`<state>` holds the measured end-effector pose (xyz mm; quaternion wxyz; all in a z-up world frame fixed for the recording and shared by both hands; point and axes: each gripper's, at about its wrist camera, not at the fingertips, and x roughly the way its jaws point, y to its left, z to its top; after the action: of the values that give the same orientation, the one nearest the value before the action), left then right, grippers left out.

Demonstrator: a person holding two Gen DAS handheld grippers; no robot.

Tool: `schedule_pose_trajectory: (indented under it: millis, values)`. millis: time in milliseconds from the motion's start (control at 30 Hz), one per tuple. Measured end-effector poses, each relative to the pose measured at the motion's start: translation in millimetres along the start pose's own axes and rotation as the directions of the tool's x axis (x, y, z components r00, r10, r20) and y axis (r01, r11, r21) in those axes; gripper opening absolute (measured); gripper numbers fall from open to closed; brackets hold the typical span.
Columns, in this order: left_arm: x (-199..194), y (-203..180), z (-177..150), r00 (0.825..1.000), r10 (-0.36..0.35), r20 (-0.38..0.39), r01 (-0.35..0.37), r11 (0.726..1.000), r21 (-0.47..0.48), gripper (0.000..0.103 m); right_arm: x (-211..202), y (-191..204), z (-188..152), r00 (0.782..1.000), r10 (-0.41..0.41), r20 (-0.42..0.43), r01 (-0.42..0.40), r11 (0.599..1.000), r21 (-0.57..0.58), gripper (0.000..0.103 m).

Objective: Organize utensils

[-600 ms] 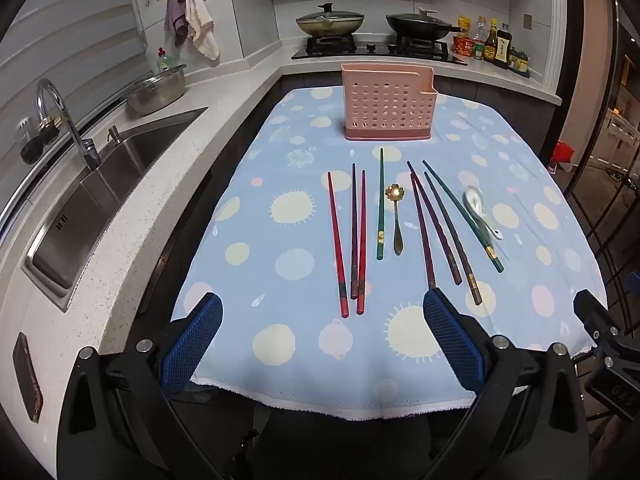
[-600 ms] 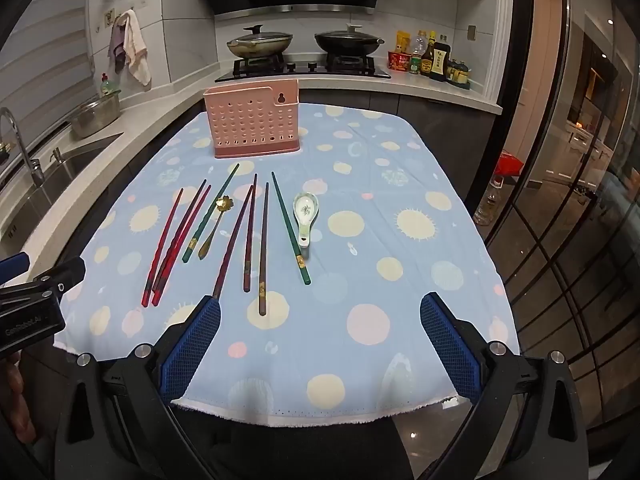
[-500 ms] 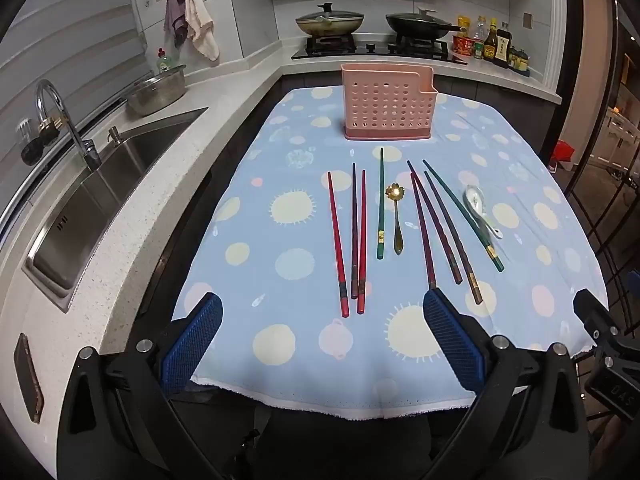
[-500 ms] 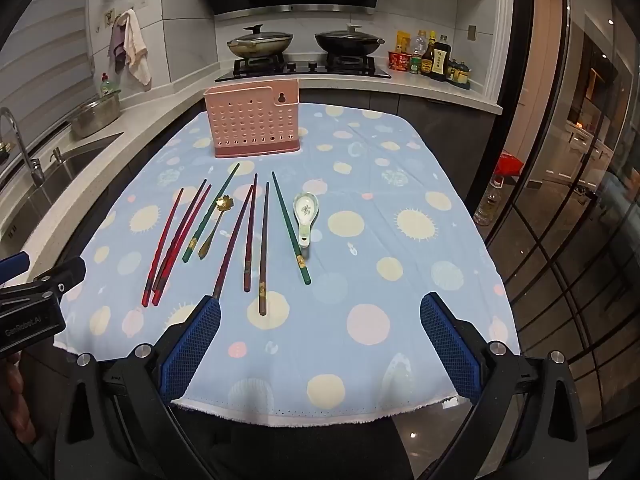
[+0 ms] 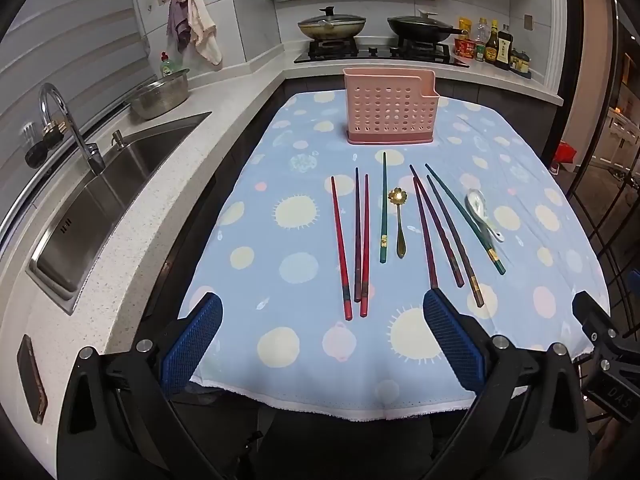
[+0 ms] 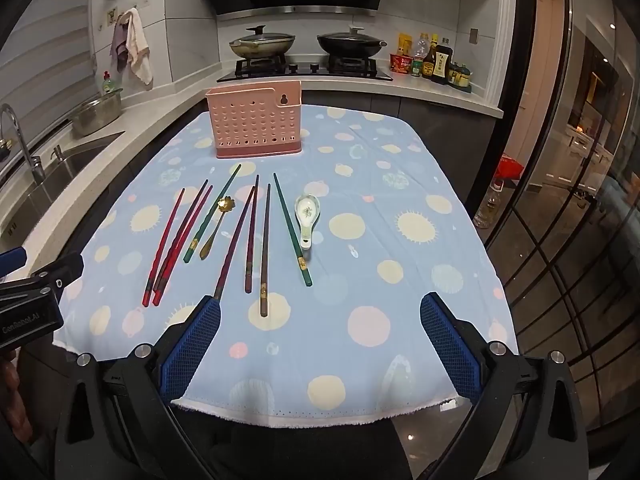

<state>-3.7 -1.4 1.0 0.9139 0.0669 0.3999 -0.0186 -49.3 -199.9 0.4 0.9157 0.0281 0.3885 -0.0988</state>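
Note:
A pink perforated utensil holder (image 5: 390, 108) (image 6: 256, 124) stands upright at the table's far middle. On the blue dotted cloth lie red chopsticks (image 5: 340, 244) (image 6: 168, 246), green chopsticks (image 5: 383, 208) (image 6: 291, 230), dark purple-brown chopsticks (image 5: 438, 232) (image 6: 250, 236), a gold flower spoon (image 5: 399, 220) (image 6: 218, 226) and a white ceramic spoon (image 5: 482, 212) (image 6: 307, 212). My left gripper (image 5: 322, 340) is open and empty at the near edge, below the red chopsticks. My right gripper (image 6: 320, 340) is open and empty at the near edge, right of the utensils.
A steel sink (image 5: 108, 188) with a tap (image 5: 64, 120) and a metal bowl (image 5: 162, 94) lies left along the white counter. The stove with two lidded pans (image 5: 332, 26) and sauce bottles (image 5: 494, 46) is behind the holder. Glass doors (image 6: 560, 200) stand right.

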Motion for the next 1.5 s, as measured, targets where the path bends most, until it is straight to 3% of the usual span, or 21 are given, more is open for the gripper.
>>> schedule_pose_trajectory:
  millis: [900, 1500]
  values:
    - [-5.1, 2.8, -0.3, 1.000, -0.005, 0.017, 0.005, 1.000, -0.001, 0.096, -0.4, -0.1, -1.0, 1.000, 0.000, 0.002, 0.000, 1.000, -0.001, 0.096]
    - [-0.1, 7.0, -5.1, 1.000, -0.013, -0.013, 0.013, 1.000, -0.019, 0.096, -1.5, 0.7, -1.4, 1.000, -0.001, 0.005, 0.002, 1.000, -0.002, 0.096]
